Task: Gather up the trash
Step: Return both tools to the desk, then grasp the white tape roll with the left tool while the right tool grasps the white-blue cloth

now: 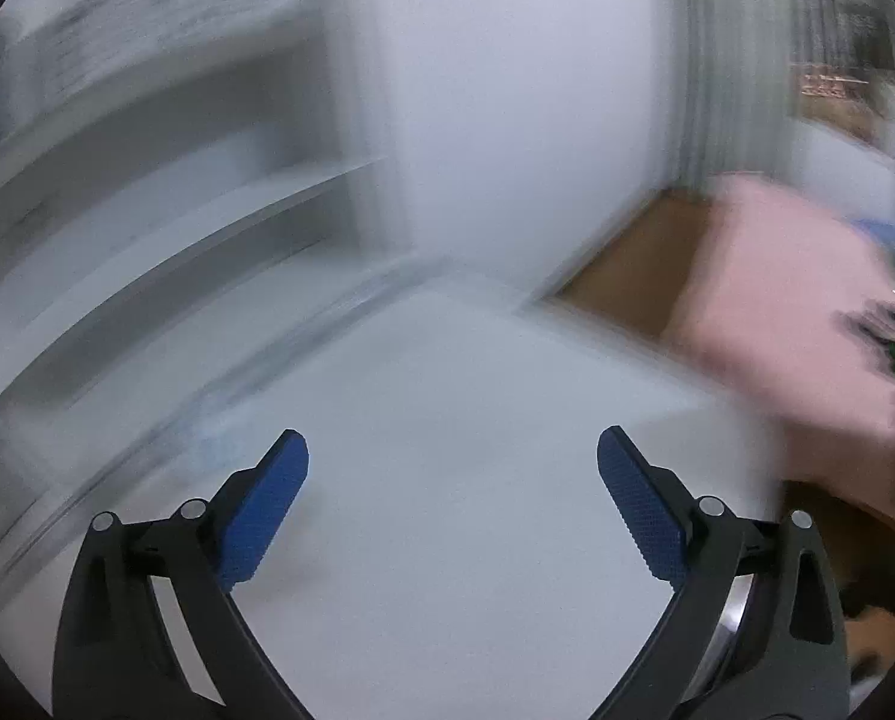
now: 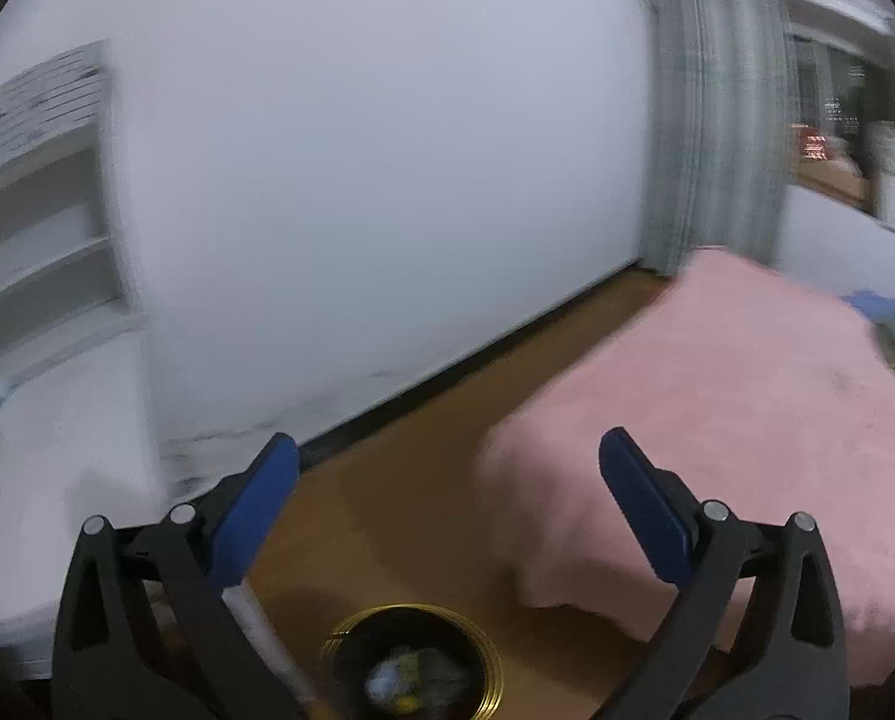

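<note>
No readable text, label, brand, number or sign in either view; everything blurred by motion.

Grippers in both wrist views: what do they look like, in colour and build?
The left gripper and right gripper look alike: two black angled plastic fingers, each ending in a blue textured pad, with round silver pins at the joints. No cables, markings or sleeves show.
</note>
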Tool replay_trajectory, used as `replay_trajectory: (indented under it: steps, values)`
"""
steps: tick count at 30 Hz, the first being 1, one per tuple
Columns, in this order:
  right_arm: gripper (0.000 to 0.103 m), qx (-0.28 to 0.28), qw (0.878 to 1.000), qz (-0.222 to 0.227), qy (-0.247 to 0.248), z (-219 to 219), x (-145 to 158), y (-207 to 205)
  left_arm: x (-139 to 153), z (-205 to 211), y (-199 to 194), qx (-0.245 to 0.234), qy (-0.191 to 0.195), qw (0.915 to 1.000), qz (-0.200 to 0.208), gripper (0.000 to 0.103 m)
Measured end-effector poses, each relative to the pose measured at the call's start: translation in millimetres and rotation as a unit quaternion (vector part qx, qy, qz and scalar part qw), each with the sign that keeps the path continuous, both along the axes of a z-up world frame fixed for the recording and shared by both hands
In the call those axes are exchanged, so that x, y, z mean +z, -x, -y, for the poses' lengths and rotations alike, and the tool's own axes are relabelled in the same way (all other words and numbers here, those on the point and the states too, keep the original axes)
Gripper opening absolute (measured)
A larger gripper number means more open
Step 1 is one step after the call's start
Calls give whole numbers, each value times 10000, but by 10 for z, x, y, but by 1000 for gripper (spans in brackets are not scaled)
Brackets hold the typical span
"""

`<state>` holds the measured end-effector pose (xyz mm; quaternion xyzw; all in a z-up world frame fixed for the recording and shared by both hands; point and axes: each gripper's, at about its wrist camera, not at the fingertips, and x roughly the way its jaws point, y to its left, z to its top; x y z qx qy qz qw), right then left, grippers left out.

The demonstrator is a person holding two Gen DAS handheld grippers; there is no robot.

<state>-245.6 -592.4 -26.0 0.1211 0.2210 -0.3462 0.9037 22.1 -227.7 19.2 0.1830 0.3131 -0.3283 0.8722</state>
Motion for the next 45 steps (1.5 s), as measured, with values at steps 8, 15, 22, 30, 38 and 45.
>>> replay_trajectory:
  steps: [8, 15, 22, 30, 38, 45]
  values:
    - [97, 1217, 9926, -34, 0, -726, 174, -1020, -615, -1138, -1105, -384, -1090, 9869, -1129, 94]
    - [97, 1598, 9867, -234, 192, -1243, 274, -1336, -753, -1156, -1443, -1084, -934, 9817, -1256, 78]
    - [97, 1825, 9814, -430, 411, -1560, 387, -1662, -692, -1140, -1583, -1215, -806, 9808, -1296, 42]
    - [97, 3087, 9465, -777, 539, -2341, 379, -2634, -718, -1562, -1629, 811, -411, 9909, -992, 42]
    - [97, 4046, 9052, -1295, 132, -3153, 144, -3952, -730, -1588, -1627, 915, -351, 9905, -964, 69]
    - [53, 4059, 8955, -1750, -528, -3276, -161, -4523, -732, -1711, -1653, 955, -240, 9907, -937, 41]
